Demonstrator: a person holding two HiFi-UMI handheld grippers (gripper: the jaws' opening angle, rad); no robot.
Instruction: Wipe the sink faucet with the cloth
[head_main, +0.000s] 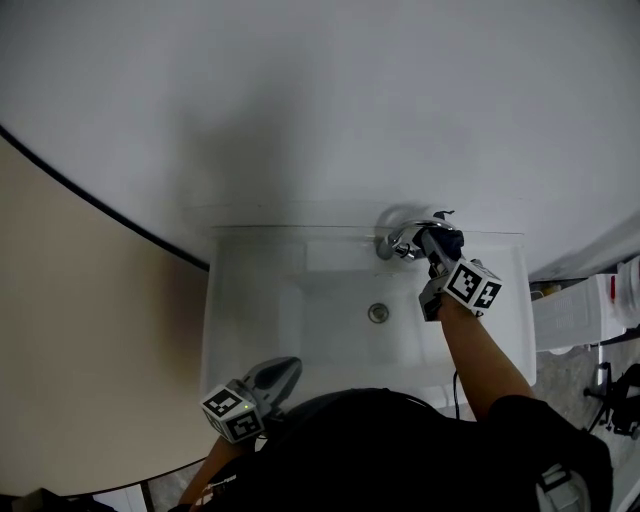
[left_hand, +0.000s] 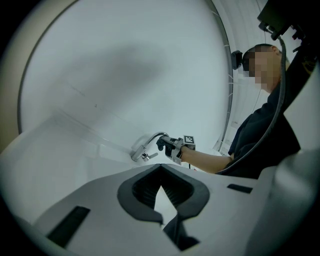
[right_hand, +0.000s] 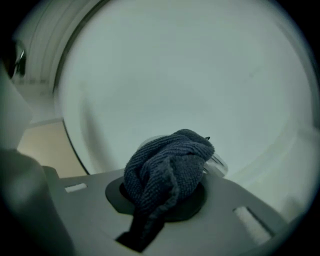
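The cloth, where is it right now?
The cloth is bunched in the right gripper, which the head view shows at the faucet, back right of the sink.

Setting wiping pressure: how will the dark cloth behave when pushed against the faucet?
The cloth bunches in soft folds in the right tool, so it is probably floppy and would squash around the faucet. Its looped weave likely grips rather than slides.

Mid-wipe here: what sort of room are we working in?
Most likely a bathroom or washroom. A white rectangular sink stands against a plain white wall, with a chrome faucet at its back edge and a round drain in the basin.
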